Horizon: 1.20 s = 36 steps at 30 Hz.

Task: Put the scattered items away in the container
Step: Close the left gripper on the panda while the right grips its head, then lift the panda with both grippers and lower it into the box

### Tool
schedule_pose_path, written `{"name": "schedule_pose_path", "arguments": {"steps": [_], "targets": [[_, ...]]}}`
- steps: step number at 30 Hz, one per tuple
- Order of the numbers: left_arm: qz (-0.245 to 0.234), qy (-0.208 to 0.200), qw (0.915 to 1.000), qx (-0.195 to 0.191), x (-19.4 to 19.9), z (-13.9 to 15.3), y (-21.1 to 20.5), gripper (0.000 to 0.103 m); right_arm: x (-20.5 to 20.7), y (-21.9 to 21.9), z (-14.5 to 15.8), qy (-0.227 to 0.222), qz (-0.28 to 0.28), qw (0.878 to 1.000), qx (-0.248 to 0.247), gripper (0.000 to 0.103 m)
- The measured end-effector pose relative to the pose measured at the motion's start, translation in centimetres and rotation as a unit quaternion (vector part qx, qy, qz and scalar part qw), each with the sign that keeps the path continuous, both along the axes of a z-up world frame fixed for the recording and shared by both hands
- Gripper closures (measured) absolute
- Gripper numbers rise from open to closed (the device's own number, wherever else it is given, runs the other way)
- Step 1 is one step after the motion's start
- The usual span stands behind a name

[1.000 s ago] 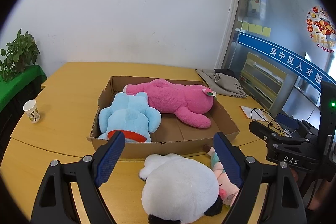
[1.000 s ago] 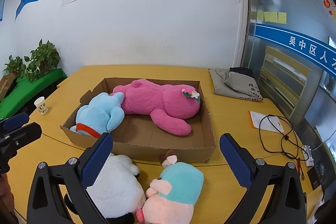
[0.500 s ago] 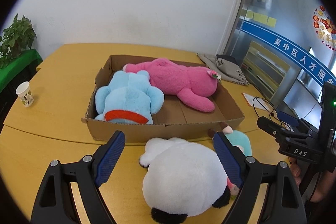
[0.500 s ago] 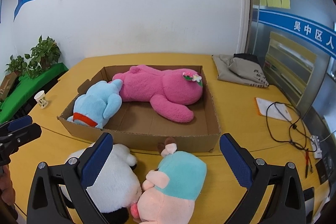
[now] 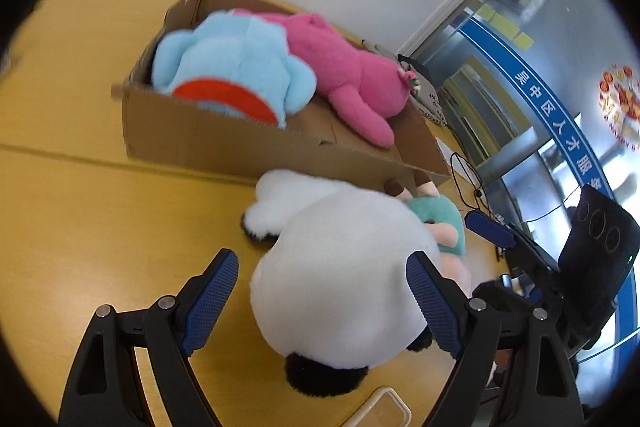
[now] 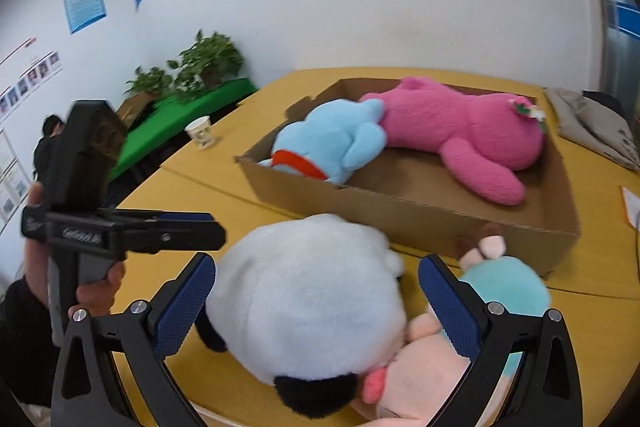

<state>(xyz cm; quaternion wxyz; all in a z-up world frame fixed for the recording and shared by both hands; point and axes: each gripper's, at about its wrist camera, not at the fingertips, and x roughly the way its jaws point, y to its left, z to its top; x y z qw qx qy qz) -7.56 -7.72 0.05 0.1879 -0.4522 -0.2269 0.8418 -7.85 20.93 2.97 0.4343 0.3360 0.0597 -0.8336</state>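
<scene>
Where the yellow wooden table (image 6: 224, 183) meets the white wall, a shallow brown cardboard box (image 6: 404, 223) is set down with its flaps folded out. Two soft toys are held inside it. A fluffy light blue plush toy with a red collar (image 6: 332, 147) is laid at the left end of the box, and a long fuzzy pink plush toy with a small flower on its head (image 6: 460, 131) is stretched along the back, touching the blue one. The rest of the box floor is bare cardboard.

Just in front of the box, on the table, a big round white plush toy with black patches (image 6: 308, 311) is found. It looks thick and woolly. Right beside it, and touching it, a smaller plush toy with a teal top and a peach-pink face (image 6: 500, 299) is laid. Neither one is in the box yet.

The left gripper (image 5: 320, 303) is held wide open around the white toy, with its bumpy blue pads on either side; whether the pads press on the fur cannot be told. The right gripper (image 6: 316, 303) is also spread wide around the same white toy, and the right pad is seen close against the peach-pink toy.

A white paper cup (image 6: 202, 133) is stood on the far left of the table, near some green leafy plants (image 6: 200, 67).
</scene>
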Motion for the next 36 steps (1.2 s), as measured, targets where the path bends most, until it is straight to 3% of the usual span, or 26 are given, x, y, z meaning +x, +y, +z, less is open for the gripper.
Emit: {"name": "schedule_pose_path", "arguments": {"steps": [7, 13, 24, 30, 36], "targets": [[-0.033, -0.049, 0.995, 0.08, -0.5, -3.7, -0.3, 0.017, -0.2, -3.0, -3.4, -0.011, 0.038, 0.996, 0.075, 0.0], [-0.04, -0.058, 0.9888, 0.131, -1.1, -4.9, 0.0, 0.018, -0.5, -3.9, -5.1, -0.039, 0.049, 0.995, 0.075, 0.0], [-0.049, -0.057, 0.9917, 0.105, -1.0, -4.2, 0.8, 0.043, -1.1, -4.8, -6.1, -0.065, 0.034, 0.993, 0.093, 0.0], [-0.053, -0.03, 0.9968, 0.053, 0.0, -2.0, 1.5, 0.05, 0.0, -4.4, -5.3, -0.061, 0.023, 0.995, 0.071, 0.009], [-0.048, -0.012, 0.998, 0.04, 0.7, -0.6, 1.4, 0.051, 1.1, -4.2, -4.5, -0.051, 0.018, 0.997, 0.058, 0.016]]}}
